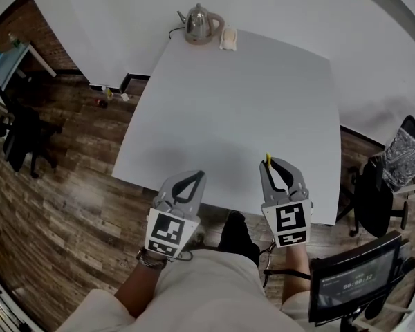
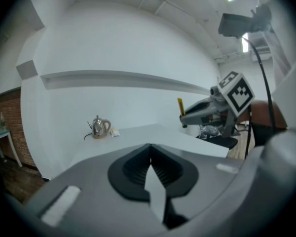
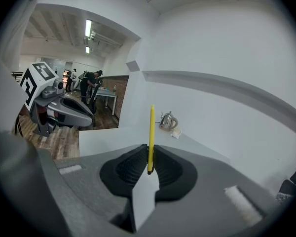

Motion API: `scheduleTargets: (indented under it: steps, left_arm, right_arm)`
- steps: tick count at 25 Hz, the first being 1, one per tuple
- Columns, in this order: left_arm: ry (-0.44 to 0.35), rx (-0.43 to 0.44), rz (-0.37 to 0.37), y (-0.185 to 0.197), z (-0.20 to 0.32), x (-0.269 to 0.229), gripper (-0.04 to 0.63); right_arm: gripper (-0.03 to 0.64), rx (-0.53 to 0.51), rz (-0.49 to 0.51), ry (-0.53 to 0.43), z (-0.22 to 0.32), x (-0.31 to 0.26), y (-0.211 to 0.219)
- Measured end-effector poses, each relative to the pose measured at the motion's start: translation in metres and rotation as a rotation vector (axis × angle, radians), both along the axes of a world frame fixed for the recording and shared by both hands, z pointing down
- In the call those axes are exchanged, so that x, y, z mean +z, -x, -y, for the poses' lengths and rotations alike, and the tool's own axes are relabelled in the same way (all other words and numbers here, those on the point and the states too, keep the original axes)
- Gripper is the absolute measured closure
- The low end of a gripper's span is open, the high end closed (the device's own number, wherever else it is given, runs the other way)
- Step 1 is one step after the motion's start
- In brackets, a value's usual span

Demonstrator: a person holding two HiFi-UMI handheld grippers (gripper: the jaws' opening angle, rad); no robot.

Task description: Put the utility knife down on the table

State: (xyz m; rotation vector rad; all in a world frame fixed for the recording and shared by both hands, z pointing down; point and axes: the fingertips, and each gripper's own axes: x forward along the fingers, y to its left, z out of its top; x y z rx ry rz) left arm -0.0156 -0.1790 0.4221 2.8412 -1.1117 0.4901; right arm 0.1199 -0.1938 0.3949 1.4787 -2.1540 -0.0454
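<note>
Pinching a slim yellow utility knife over the white table's near edge, the grey right gripper risked dropping it floorward if opened early; the left gripper sat closed, empty.

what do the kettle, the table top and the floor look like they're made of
Kettle: looks like polished metal, probably stainless steel; it shines silver with bright glints.
Table: smooth matt white top, perhaps laminate or painted board; no grain shows.
Floor: brown planks with visible seams and grain; real wood or wood-look vinyl cannot be told.
</note>
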Motion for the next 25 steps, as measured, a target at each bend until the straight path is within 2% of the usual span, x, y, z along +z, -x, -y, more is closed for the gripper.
scheduleTargets:
  steps: [6,25]
  left_arm:
    - [0.012,-0.009,0.021,0.000,0.007,0.004,0.590]
    - [0.085,-0.022,0.065,0.002,0.014,0.032,0.589]
  right_arm:
    - [0.571,-0.012,-0.017,0.029,0.016,0.015,-0.003]
    - [0.571,-0.048,0.014,0.091,0.040,0.043,0.005]
